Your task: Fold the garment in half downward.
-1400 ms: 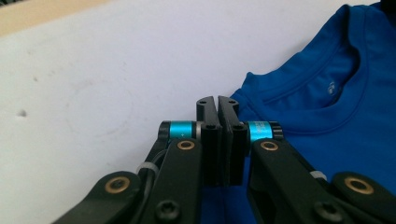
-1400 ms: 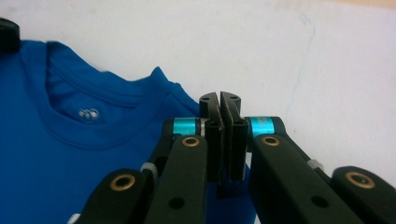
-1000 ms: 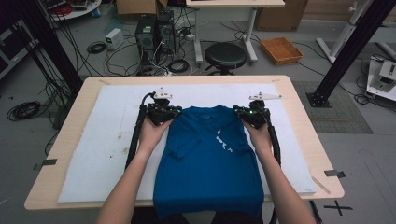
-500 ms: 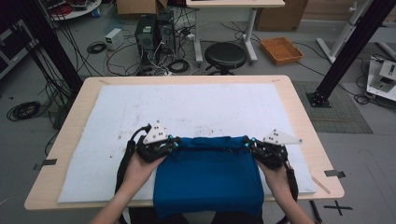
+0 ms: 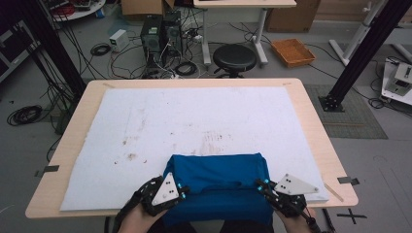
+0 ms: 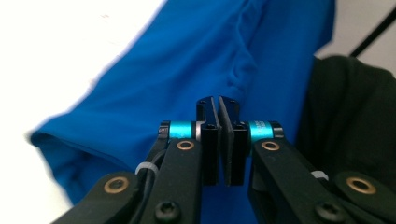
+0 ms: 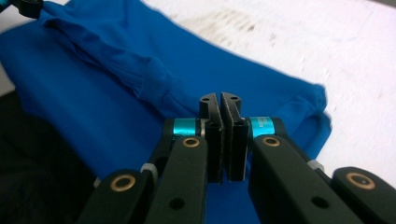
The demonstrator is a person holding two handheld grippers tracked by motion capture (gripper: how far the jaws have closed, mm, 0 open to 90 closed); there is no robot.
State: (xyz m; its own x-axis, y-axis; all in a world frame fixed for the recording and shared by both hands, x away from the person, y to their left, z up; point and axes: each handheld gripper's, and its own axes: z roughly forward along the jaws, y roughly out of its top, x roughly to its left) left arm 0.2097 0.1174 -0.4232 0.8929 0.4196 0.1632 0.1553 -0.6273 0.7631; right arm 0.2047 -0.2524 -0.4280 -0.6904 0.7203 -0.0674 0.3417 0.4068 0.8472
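Note:
A blue shirt lies folded over on itself at the near edge of the white mat. Its upper layer is doubled toward me. My left gripper sits at the folded layer's left corner and my right gripper at its right corner. In the left gripper view the jaws are pressed together against the blue shirt. The right gripper view shows the same: the jaws are shut at a rumpled seam of the shirt. The cloth pinched between the pads is too thin to make out.
The wooden table carries the stained white mat, bare beyond the shirt. Behind the table stand a black stool, computer cases with cables and an orange tray. A black frame post rises at the right.
Both grippers have come back from mid-table to the near edge, drawing the shirt's top part over its lower part. The collar and sleeves are now folded under.

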